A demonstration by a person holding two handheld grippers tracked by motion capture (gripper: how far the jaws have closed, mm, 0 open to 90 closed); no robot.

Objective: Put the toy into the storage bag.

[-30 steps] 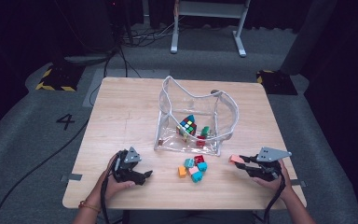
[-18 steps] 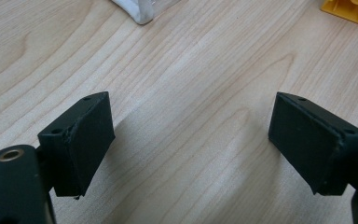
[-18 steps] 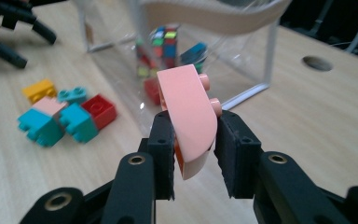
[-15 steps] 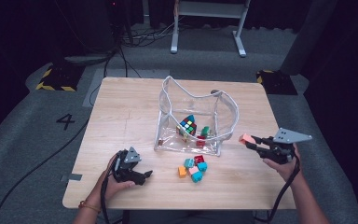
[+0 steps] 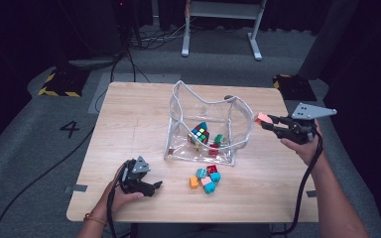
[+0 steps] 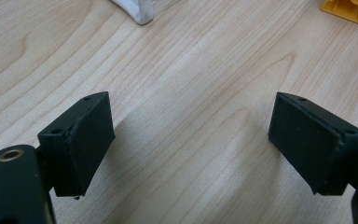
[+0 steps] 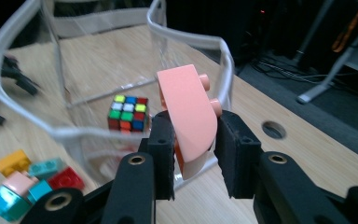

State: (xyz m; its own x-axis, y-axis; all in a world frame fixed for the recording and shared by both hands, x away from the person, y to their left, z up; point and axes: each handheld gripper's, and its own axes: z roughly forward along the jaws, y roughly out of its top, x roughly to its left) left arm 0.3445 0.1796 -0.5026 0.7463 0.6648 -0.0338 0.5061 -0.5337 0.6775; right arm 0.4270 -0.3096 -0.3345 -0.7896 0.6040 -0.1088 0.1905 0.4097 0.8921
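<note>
1. high view: the right gripper point(image 5: 274, 125) is held in the air just beside the right wall of the clear bag point(image 5: 243, 126), its jaws clamped on a pink brick point(image 5: 264, 118).
2. right gripper view: the pink brick point(image 7: 189, 112) sits between the two black jaws, rounded face up, with two studs showing on its right side; it stands at the bag's rim point(image 7: 186, 39), by the near right corner.
3. inside the bag lie a puzzle cube point(image 5: 199, 133), a green piece point(image 5: 219, 139) and a red piece point(image 5: 213, 148).
4. in front of the bag, on the wooden table point(image 5: 129, 114), a small cluster of bricks point(image 5: 204, 178) lies close together: orange, teal, red, pink and blue.
5. the left gripper point(image 5: 155, 186) rests low over the table near its front edge, well apart from the bag, to the left of the cluster.
6. left gripper view: its jaws stand wide apart with bare wood between them; a yellow brick point(image 6: 349, 8) lies at the top right corner.
</note>
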